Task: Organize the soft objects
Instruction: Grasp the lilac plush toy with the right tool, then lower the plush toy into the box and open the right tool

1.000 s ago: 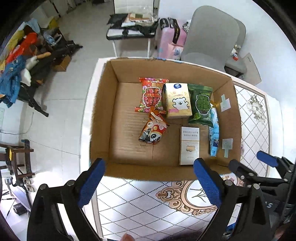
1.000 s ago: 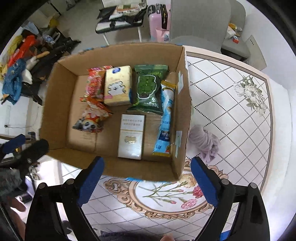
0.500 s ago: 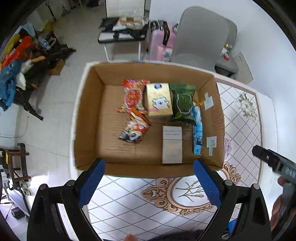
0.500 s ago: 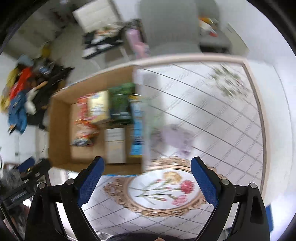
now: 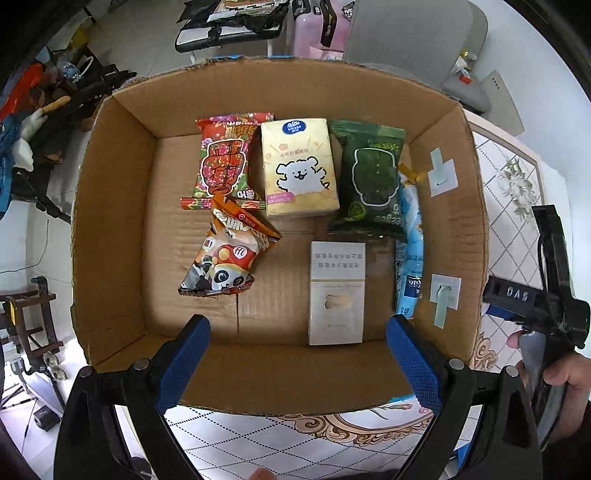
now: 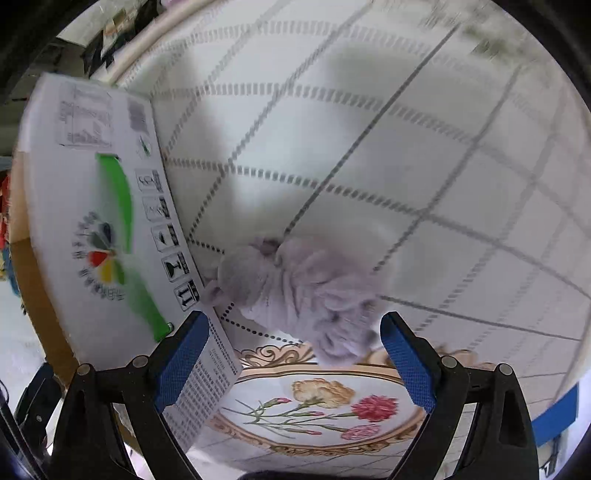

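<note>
My right gripper (image 6: 293, 365) hangs fingers spread over the crumpled lilac cloth (image 6: 303, 295), which lies on the patterned worktop (image 6: 443, 166) just beside the cardboard box (image 5: 110, 229); bare worktop beyond. My left gripper (image 5: 297, 362), spread, overlooks the box's near wall.

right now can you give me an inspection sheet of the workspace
surface: white tablecloth with a dotted diamond grid and a floral medallion, bare around the cloth.
job's things: crumpled lilac soft cloth lies on the table just outside the open brown cardboard box.
clutter: in the box, a red snack bag, cream tissue pack, dark green pouch, panda snack bag, white flat carton and a blue packet against the right wall.
grippers: left tongs open over the box's near wall; right tongs open, lined up on the cloth, not touching.
cables: nothing seen on the table.
surroundings: grey chair, pink suitcase, floor clutter.
</note>
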A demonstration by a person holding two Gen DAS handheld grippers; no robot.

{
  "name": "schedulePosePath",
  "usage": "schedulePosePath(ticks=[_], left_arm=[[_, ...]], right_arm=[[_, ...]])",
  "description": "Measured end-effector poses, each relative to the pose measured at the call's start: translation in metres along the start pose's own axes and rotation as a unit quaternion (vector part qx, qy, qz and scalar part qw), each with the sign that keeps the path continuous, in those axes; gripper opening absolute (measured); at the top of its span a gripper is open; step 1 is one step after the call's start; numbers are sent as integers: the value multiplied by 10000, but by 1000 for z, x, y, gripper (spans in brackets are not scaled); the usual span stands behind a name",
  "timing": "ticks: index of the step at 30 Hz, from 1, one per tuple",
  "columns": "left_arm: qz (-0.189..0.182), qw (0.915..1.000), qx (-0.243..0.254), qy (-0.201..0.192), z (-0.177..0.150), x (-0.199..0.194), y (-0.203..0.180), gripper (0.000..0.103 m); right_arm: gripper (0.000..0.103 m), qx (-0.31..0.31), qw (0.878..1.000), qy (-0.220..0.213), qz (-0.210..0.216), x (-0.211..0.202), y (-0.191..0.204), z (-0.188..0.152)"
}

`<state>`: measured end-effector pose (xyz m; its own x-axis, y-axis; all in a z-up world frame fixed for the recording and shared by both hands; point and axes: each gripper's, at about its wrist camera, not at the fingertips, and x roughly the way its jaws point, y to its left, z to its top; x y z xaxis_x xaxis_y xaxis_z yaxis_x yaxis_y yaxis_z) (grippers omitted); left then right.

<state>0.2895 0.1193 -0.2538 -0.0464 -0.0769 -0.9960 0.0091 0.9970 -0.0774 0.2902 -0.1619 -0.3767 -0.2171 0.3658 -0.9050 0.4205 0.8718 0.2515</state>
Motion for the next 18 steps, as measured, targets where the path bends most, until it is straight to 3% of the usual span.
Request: schedulePosePath(ticks=[1,2,3,5,6,10,18], left_arm=[[-10,10000,-5,5,0,1,0,98],[-15,10000,-8,-1,0,0,0,97],[3,10000,2,-10,-1,-1,0,98],[35,10000,34,-32,-2,-3,-2,98],[36,10000,36,-40,-2,-4,-2,98],[31,9999,36,-116,-7,-12,-2,97],[-105,9989,-71,-455,-23,-60,11,98]], right_arm=[[80,42,9999,-1,123,1,-2,1],[51,21,10000,8,-67,3,-3,0],[50,5,10000,34,-57,4,-3,-1],[21,-161,9996,152,-174,9,3,-7],[14,-274,9991,86,-321,7,6,-10],[12,-425,9979,-138,-471,-5,11,-21],[10,-758,9929,-909,-132,-88,28,-61]])
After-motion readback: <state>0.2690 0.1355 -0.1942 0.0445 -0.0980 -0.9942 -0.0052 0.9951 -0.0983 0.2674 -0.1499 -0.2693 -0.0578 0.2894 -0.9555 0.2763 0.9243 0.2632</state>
